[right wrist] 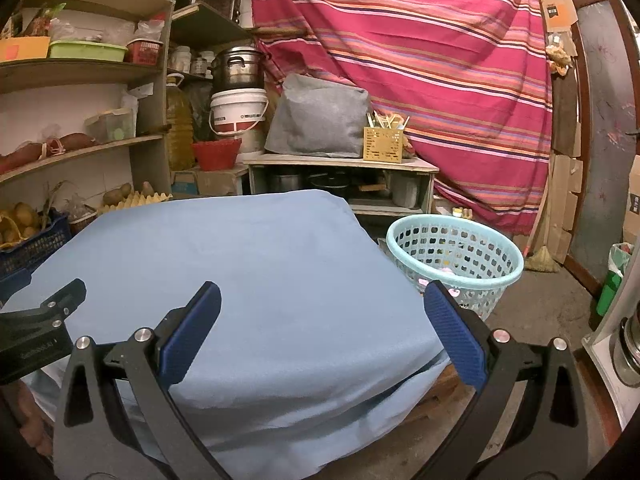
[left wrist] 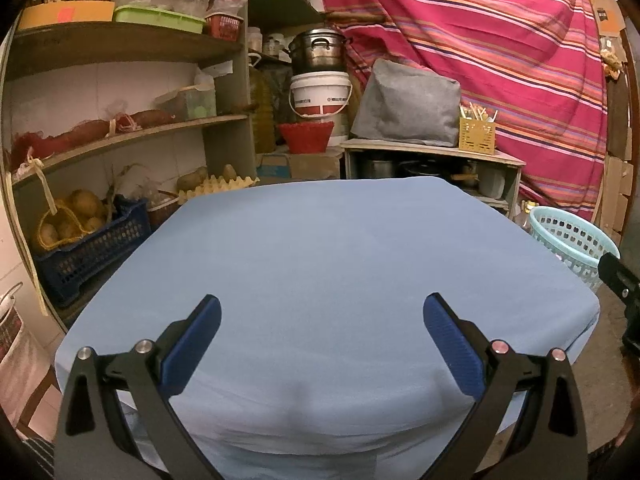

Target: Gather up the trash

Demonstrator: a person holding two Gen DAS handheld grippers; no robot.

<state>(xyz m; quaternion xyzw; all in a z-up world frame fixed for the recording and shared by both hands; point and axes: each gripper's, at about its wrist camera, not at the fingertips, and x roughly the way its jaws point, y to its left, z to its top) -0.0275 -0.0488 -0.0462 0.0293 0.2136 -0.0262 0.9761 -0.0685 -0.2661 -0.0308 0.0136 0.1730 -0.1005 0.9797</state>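
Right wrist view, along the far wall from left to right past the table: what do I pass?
Oil jug → red basket → grey covered bundle → yellow utensil holder → striped cloth.

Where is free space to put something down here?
The blue cloth is bare from the open left gripper and right gripper to its far edge. The shelves are crowded; the basket holds scraps.

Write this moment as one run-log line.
left tongs: open, empty | right tongs: open, empty | blue-covered table: no trash visible | light-blue basket: on floor, right of table
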